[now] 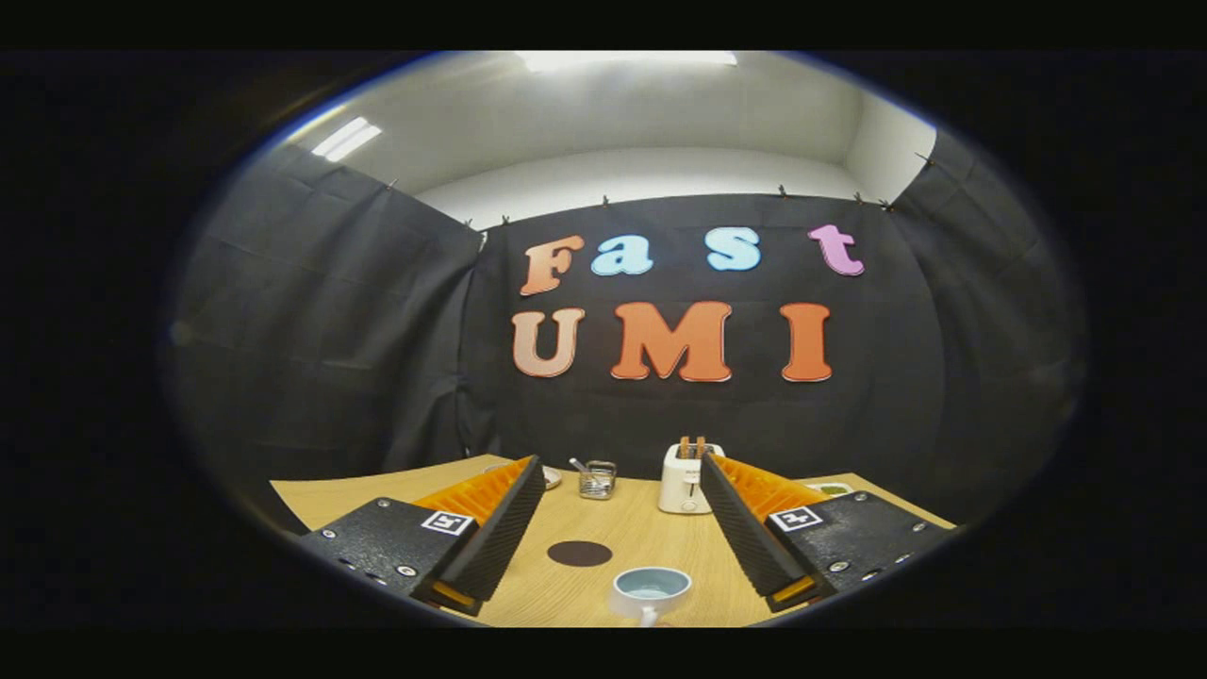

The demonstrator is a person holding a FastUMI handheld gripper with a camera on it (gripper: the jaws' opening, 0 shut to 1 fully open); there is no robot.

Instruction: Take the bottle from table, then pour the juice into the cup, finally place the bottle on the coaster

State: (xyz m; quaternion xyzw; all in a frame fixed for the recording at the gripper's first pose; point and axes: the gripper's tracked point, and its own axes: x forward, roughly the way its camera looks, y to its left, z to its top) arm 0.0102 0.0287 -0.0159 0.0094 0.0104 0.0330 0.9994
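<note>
Evidently nothing was yet done. Left to right on the table (377, 492): coaster (579, 554) and cup (651, 589) between the fingers, toaster (686, 479) beyond. Gripper (622, 467) wide open, holding nothing; bottle's place could not be told.

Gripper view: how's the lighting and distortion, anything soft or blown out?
Gripper view: ceiling light strips blown out; strong fisheye bends the table edge; cup and coaster between the open tool fingers look sharp; toaster beyond is slightly soft.
</note>
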